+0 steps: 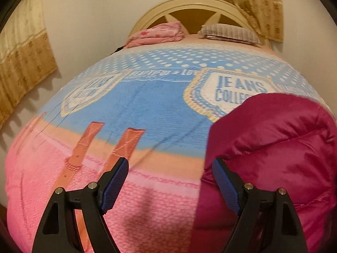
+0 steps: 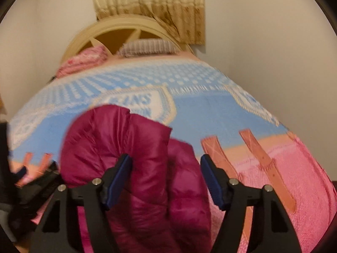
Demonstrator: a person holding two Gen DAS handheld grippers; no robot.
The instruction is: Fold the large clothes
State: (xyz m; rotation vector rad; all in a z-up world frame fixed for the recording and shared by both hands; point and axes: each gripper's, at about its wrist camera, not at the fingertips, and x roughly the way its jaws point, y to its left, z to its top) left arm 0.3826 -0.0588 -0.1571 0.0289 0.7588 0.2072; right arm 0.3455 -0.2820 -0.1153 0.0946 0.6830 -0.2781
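Observation:
A magenta puffer jacket (image 1: 273, 147) lies bunched on the bed's blue and pink blanket (image 1: 147, 105). In the left wrist view it fills the right side. My left gripper (image 1: 170, 164) stands open over bare pink blanket, its right finger at the jacket's left edge, with nothing between the pads. In the right wrist view the jacket (image 2: 137, 143) sits as a rolled lump in the middle. My right gripper (image 2: 166, 160) straddles it with jaws apart, and I see no pad pressing into the fabric. The left gripper shows as a dark blur (image 2: 31, 179) at the left edge.
A cream headboard (image 1: 189, 4) stands at the far end of the bed. Below it lie a folded pink cloth (image 1: 155, 33) and a striped pillow (image 1: 229, 31). Beige curtains (image 1: 21, 52) hang on the walls. The blanket (image 2: 252, 116) stretches flat to the jacket's right.

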